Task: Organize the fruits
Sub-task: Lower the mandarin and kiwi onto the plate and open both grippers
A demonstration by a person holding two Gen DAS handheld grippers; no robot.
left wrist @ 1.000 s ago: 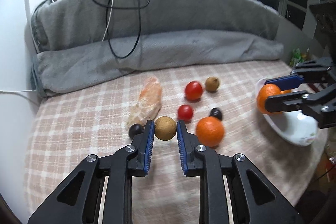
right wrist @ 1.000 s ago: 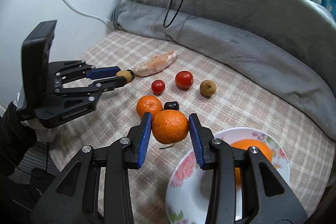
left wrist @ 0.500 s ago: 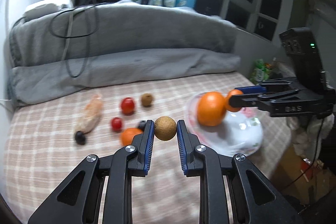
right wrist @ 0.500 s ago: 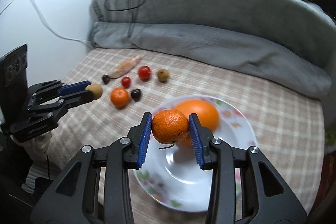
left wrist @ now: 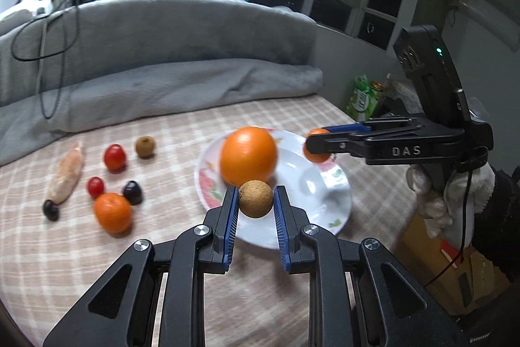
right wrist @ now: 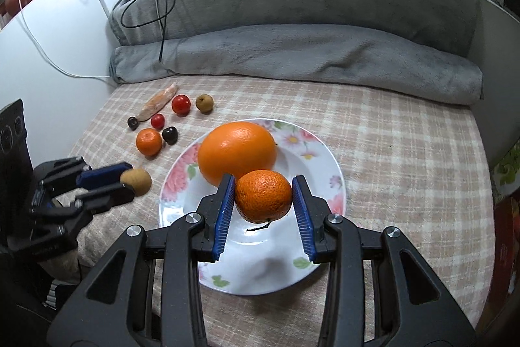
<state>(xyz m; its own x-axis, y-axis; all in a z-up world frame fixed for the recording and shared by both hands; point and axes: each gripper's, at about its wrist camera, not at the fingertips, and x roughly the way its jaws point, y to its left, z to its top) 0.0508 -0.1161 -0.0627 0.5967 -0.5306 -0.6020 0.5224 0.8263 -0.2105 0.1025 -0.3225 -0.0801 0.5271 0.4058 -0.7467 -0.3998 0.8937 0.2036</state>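
A white flowered plate (right wrist: 312, 152) (left wrist: 338, 204) holds a large orange (right wrist: 237, 148) (left wrist: 248, 155). My right gripper (right wrist: 263, 200) (left wrist: 317, 145) is shut on a mandarin (right wrist: 263, 195) and holds it above the plate, beside the large orange. My left gripper (left wrist: 255, 200) (right wrist: 130, 181) is shut on a brown longan (left wrist: 255, 198) (right wrist: 136, 181) and holds it at the plate's left rim. On the checked cloth to the left lie another mandarin (right wrist: 149, 141), two cherry tomatoes (right wrist: 181, 104), a second longan (right wrist: 204, 103), two dark fruits (right wrist: 170, 134) and a wrapped item (right wrist: 157, 101).
Grey rolled blankets (right wrist: 308, 54) with a black cable (right wrist: 162, 18) line the back of the surface. A white wall stands at the left. Green packets (left wrist: 360, 98) and a cardboard box (left wrist: 455, 269) sit off the right edge.
Both grippers have moved toward the plate with their fruit. The mandarin now hangs over the plate next to the large orange, and the longan has come to the plate's left rim.
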